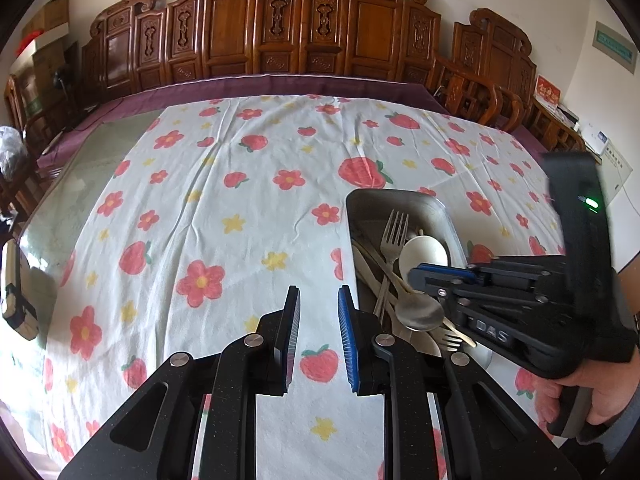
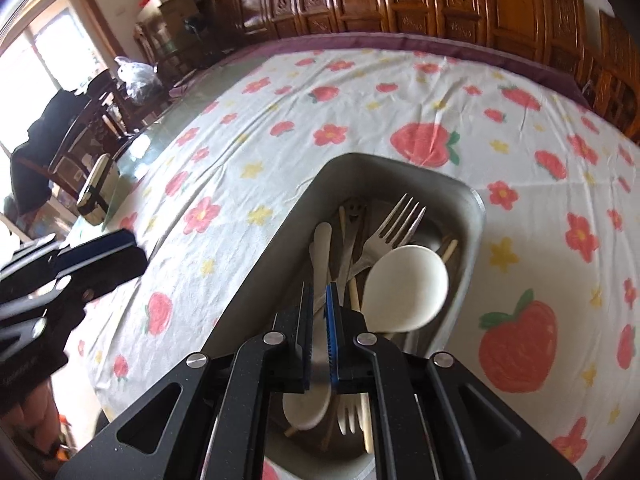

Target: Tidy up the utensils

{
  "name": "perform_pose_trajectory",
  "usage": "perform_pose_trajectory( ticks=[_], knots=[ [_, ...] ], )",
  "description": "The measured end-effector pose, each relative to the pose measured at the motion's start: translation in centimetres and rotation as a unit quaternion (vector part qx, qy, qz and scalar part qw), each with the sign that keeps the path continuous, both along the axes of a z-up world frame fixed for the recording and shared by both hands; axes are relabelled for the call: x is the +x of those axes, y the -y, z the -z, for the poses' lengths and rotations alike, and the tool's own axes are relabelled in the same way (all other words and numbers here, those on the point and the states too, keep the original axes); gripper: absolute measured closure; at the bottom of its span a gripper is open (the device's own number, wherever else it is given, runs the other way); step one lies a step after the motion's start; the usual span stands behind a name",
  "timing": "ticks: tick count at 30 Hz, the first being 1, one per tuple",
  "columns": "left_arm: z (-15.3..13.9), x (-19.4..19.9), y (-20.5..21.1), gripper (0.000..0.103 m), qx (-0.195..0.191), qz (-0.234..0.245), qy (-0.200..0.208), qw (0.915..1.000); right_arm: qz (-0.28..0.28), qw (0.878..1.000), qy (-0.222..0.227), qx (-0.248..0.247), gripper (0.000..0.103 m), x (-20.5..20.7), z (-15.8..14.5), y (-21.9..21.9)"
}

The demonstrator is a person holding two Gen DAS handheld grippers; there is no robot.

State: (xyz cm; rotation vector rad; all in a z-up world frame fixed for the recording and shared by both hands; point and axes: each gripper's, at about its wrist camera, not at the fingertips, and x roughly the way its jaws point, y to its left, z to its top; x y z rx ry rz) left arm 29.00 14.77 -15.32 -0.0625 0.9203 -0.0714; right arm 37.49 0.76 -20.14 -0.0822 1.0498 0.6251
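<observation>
A grey metal tray (image 1: 400, 200) (image 2: 400, 172) on the flowered cloth holds a metal fork (image 1: 394, 232) (image 2: 396, 220), a cream spoon (image 1: 424, 254) (image 2: 404, 288), a steel spoon (image 1: 420, 312), chopsticks and other utensils. My right gripper (image 2: 319, 300) is over the tray, nearly shut around a steel spoon (image 2: 320, 364) between its pads; from the left wrist view it (image 1: 440, 280) reaches in from the right. My left gripper (image 1: 319, 304) is open and empty above the cloth, left of the tray.
The flowered tablecloth (image 1: 224, 208) covers a glass-topped table with a purple far edge (image 1: 280, 84). Carved wooden chairs (image 1: 320, 28) line the far side. A small box (image 2: 94, 188) sits at the table's left edge.
</observation>
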Motion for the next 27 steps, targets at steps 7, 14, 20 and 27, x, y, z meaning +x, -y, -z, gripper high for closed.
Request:
perform_pose_trajectory(
  ticks=[7, 14, 20, 27],
  knots=[
    [-0.7, -1.3, 2.1, 0.085, 0.006, 0.004, 0.01, 0.9999, 0.01, 0.999, 0.044, 0.006, 0.095, -3.7, -2.5, 4.5],
    [-1.8, -3.9, 5.3, 0.072, 0.013, 0.008, 0.021, 0.9997, 0.035, 0.997, 0.069, 0.023, 0.095, -7.8, -4.9, 9.3],
    [-3.4, -6.7, 7.9, 0.044, 0.02, 0.012, 0.038, 0.999, 0.053, 0.993, 0.093, 0.039, 0.095, -11.1, -7.0, 13.1],
    [-5.1, -9.8, 10.0, 0.01, 0.025, 0.005, 0.068, 0.9974, 0.091, 0.987, 0.126, 0.048, 0.039, -14.9, -8.7, 17.0]
  ],
)
